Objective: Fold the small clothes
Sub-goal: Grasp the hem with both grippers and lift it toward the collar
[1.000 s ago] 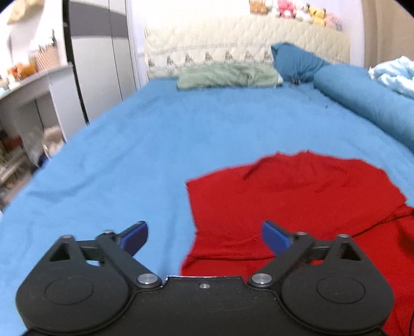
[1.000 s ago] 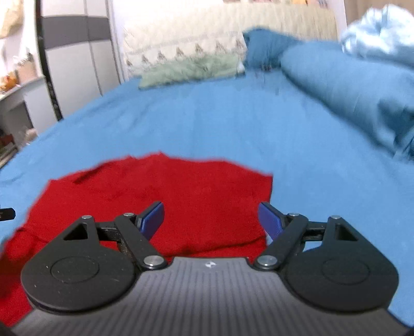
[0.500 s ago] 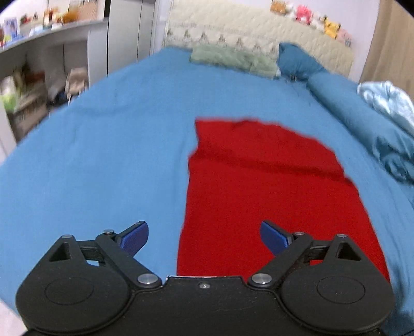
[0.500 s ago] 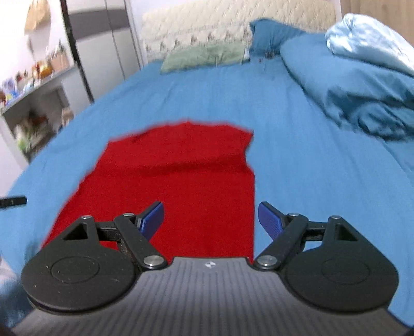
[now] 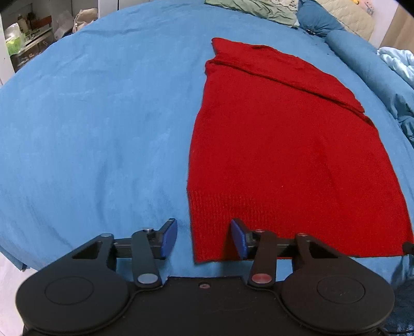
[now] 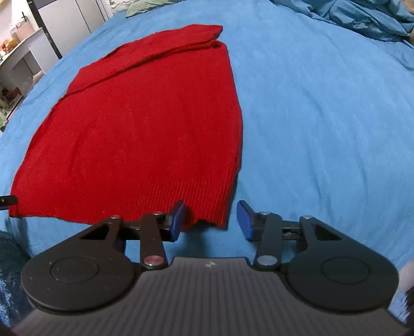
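The left gripper (image 5: 204,238) had its fingers (image 5: 168,237) spread and empty, straddling the near left corner of the red sweater (image 5: 279,144). The right gripper (image 6: 211,220) was likewise released, flanking the near right corner. The sweater lay flat on the blue bed (image 5: 98,108), sleeves apparently tucked in already, so the lengthwise fold from hem to collar likely remained. Its hem sat close to the bed's near edge; open sheet lay on both sides, with rumpled bedding (image 6: 367,18) far right.
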### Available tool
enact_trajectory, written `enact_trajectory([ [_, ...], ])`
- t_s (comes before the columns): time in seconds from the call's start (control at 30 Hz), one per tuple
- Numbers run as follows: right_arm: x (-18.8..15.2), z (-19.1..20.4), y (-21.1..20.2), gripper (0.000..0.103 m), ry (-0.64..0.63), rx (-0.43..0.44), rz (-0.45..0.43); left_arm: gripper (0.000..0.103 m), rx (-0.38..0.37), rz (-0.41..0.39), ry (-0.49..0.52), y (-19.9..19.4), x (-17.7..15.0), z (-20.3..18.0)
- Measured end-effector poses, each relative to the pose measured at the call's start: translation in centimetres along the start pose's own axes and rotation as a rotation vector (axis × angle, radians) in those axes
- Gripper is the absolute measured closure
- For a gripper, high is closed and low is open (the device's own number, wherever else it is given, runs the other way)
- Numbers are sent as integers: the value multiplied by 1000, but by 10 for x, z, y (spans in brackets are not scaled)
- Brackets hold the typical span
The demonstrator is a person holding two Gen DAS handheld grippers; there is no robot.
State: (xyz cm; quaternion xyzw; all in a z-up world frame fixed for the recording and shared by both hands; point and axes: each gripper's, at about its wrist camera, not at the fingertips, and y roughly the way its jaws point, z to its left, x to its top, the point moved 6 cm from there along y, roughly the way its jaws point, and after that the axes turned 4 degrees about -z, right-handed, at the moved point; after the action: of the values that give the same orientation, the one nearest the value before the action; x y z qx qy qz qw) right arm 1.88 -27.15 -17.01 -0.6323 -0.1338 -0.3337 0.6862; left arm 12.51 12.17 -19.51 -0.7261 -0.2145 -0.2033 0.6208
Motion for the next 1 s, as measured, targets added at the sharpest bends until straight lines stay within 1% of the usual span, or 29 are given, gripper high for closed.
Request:
enact_trajectory([
  [0.03, 0, 1, 1, 46, -5, -8, -7, 54, 2, -2, 5, 0, -2, 0],
  [0.07, 0, 2, 2, 46, -8, -12, -12, 58, 4, -1, 12, 2, -2, -2],
  [0.1, 0, 2, 3, 48, -4, -12, -17, 63, 2, 1, 19, 2, -1, -2],
  [0.13, -1, 2, 4, 51, -1, -12, -20, 66, -1, 4, 27, 1, -3, 0],
  [0.17, -2, 1, 5, 54, -2, -14, -23, 74, -6, 12, 34, 2, -4, -2],
  [0.2, -1, 2, 5, 62, -5, -19, -26, 80, -10, 21, 37, 3, -5, -3],
  [0.23, -2, 1, 7, 69, -10, -25, -27, 83, -14, 29, 37, 4, -6, -4],
  [0.27, -3, 1, 8, 72, -14, -29, -29, 90, -17, 36, 39, 4, -7, -5],
  [0.3, -3, 1, 9, 79, -13, -32, -32, 94, -19, 39, 43, 4, -7, -6],
  [0.33, -3, 0, 8, 82, -10, -32, -34, 94, -18, 36, 45, 3, -7, -6],
  [0.43, 0, -2, 5, 83, -2, -26, -50, 96, -28, 22, 18, -5, -4, -2],
  [0.5, 6, -4, -2, 83, 13, -5, -68, 97, -43, -2, -13, -16, 0, -1],
  [0.57, 16, -6, -15, 83, 35, 32, -96, 97, -79, -42, -54, -32, 13, -3],
  [0.63, 32, -9, -30, 83, 67, 89, -129, 97, -103, -104, -48, -49, 31, -9],
  [0.73, 70, -11, -46, 83, 118, 171, -187, 97, -120, -228, -30, -71, 76, -21],
  [0.8, 103, -10, -51, 83, 137, 210, -231, 97, -128, -317, -24, -79, 115, -28],
  [0.9, 163, -7, -47, 83, 146, 243, -311, 98, -86, -428, 4, -72, 181, -39],
  [1.0, 235, -3, -29, 83, 149, 276, -378, 98, -58, -493, -1, -48, 247, -45],
])
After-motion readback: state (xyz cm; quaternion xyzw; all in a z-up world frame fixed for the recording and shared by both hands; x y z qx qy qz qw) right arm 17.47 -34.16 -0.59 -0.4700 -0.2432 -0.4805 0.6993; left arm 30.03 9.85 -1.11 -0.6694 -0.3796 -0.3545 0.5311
